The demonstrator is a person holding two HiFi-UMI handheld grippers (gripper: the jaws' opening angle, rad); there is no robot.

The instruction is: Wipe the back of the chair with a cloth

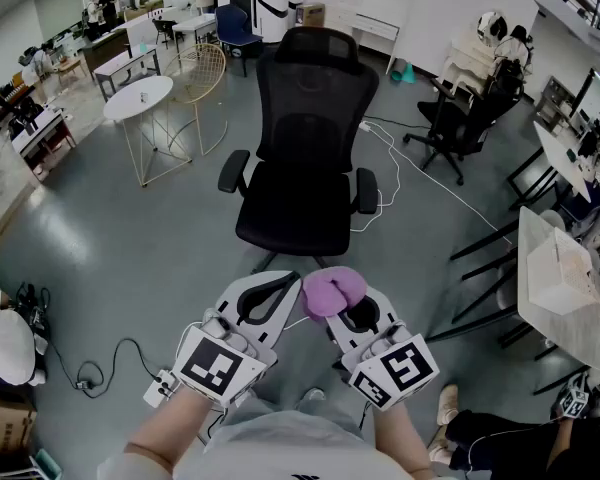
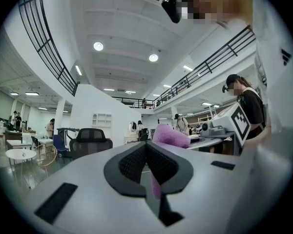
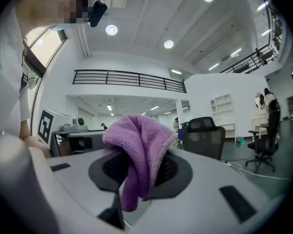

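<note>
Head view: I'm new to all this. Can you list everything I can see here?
Office chair: one, black, centre of the floor, seat towards the person.
Second office chair: one, black, further right.
Round table: one, white, upper left.
Wire chair: one, gold, beside the round table.
Floor cable: one, white, right of the centre chair.
Cloth: one, purple, in the right gripper's jaws.
Left gripper: one, white, jaws together, empty.
Right gripper: one, white, jaws shut on the cloth.
</note>
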